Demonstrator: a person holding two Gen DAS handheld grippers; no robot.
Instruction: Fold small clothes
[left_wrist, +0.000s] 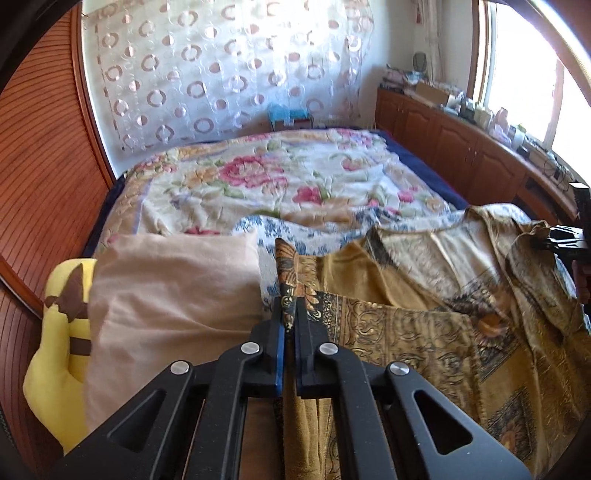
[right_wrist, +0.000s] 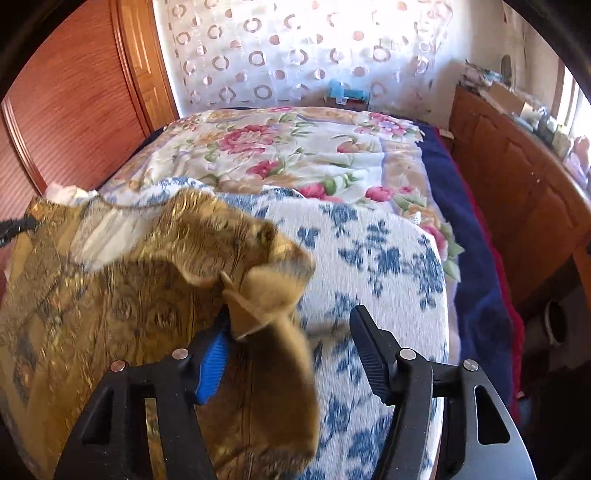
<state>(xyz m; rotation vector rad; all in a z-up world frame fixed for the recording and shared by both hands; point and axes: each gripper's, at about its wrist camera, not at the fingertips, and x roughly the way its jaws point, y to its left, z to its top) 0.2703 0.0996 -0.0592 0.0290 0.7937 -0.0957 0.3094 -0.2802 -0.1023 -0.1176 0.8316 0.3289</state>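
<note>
Gold patterned garment (left_wrist: 424, 332) lies spread on the blue-floral cover (right_wrist: 369, 258) of the bed. Left gripper (left_wrist: 289, 314) pinched tight on its corner. Right gripper (right_wrist: 291, 321) wide apart, a loose blurred fold between the jaws, not pressed.

Garment (right_wrist: 122, 295) motion-blurred in right view; countertop clutter (left_wrist: 480, 110) indistinct.

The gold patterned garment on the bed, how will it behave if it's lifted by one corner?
The gold patterned garment is probably floppy: the corner in the left claw stands in soft folds. It likely slips easily, since a flap droops between the right claw's open jaws, ungripped. It looks thin and light, lying wrinkled on the blue floral cloth.
</note>
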